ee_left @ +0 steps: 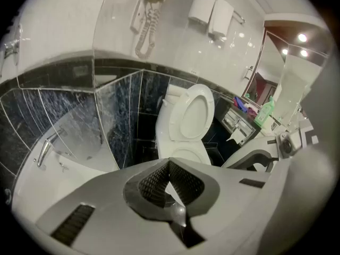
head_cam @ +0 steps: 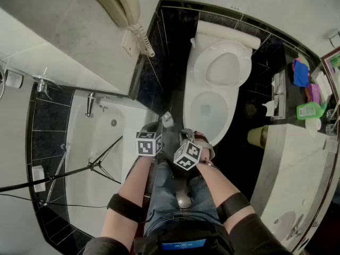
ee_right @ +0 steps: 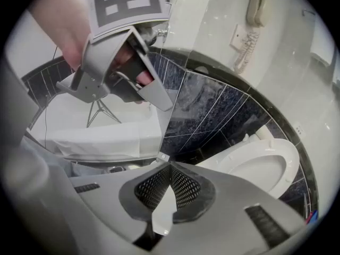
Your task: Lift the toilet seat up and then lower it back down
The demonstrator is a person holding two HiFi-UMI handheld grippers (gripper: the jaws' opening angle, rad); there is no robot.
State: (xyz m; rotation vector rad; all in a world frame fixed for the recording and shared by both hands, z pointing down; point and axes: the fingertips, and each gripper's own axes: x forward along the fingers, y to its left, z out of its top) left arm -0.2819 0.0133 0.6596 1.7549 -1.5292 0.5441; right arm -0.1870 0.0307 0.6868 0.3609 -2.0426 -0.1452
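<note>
The white toilet (head_cam: 210, 113) stands against the black tiled wall, its bowl uncovered. Its seat (head_cam: 223, 68) is raised and leans back on the tank. In the left gripper view the upright seat (ee_left: 194, 113) faces me, and it shows at the right in the right gripper view (ee_right: 265, 166). My left gripper (head_cam: 167, 120) is shut and empty, held just short of the bowl's near left rim. My right gripper (head_cam: 186, 134) hangs beside it near my knees, also shut with nothing in it. Neither touches the toilet. The left gripper (ee_right: 119, 73) shows high in the right gripper view.
A bathtub (head_cam: 95, 142) lies to the left with a tripod leg and cable (head_cam: 79, 170) across it. A wall phone (head_cam: 119, 4) hangs above. At the right are a vanity counter (head_cam: 303, 158), a green bottle (head_cam: 311, 109) and a small bin (head_cam: 258, 136).
</note>
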